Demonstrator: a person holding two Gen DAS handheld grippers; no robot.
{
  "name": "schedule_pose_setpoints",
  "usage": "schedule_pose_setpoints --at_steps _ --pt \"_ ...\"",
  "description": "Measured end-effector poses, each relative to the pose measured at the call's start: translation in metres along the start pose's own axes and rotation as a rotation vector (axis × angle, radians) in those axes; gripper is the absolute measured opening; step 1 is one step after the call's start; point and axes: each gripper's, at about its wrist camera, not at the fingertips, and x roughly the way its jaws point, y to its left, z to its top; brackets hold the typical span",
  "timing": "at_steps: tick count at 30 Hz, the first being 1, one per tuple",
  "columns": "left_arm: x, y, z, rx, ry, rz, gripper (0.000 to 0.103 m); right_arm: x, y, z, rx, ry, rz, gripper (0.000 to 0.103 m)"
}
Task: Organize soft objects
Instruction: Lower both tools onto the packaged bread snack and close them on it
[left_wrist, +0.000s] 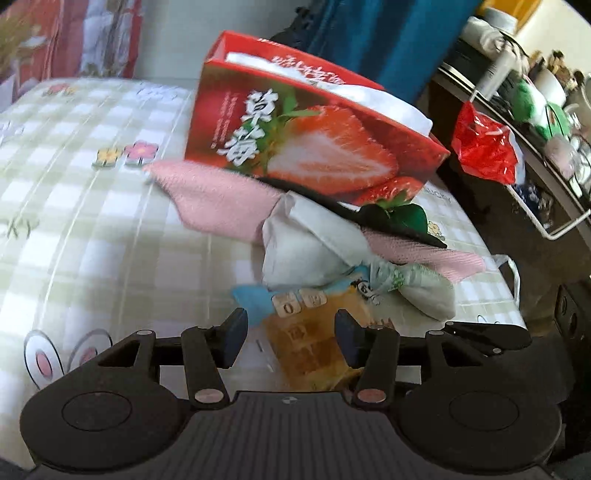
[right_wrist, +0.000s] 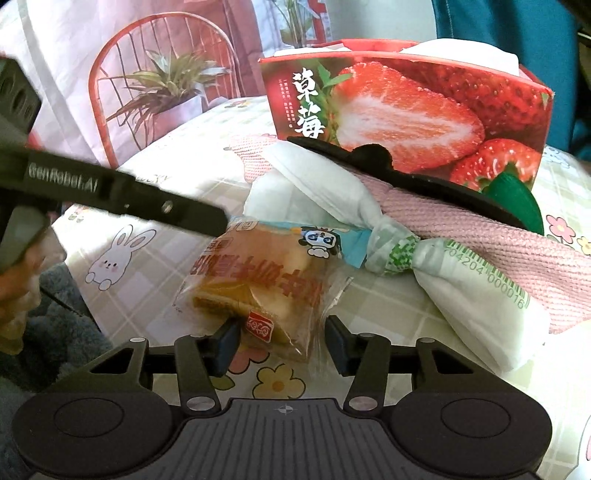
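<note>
Prob. a home: checked bunny tablecloth (left_wrist: 92, 206), cluttered shelf (left_wrist: 535, 122) w/ dishes, chair-print curtain (right_wrist: 122, 74).

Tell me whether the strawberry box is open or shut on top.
Open. The strawberry box has no lid across its top, and white cloth pokes up above its rim in both wrist views.

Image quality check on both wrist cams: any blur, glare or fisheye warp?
Left wrist: motion blur smears the strawberry box and backdrop; the table edge bows, corners vignette black. Right wrist: sharper, the wrapped bread print is readable, sunlight patches on the tablecloth, and the left tongs' arm crosses blurred.
</note>
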Motion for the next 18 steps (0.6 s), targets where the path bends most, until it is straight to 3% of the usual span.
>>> schedule_pose_setpoints --at_steps 7,10,18 --pt "0.017 0.003 -0.009 -0.056 0.059 -0.064 0.053 -0.002 0.006 0.002 -0.023 -0.008 -0.018 0.049" --pt "0.019 0.006 -0.008 -0.065 0.041 -0.057 0.038 -0.005 0.01 0.003 -0.045 -0.017 -0.032 0.049" --pt "0.021 0.008 -0.008 -0.068 0.032 -0.074 0.038 -0.007 0.011 0.004 -0.072 -0.027 -0.051 0.05"
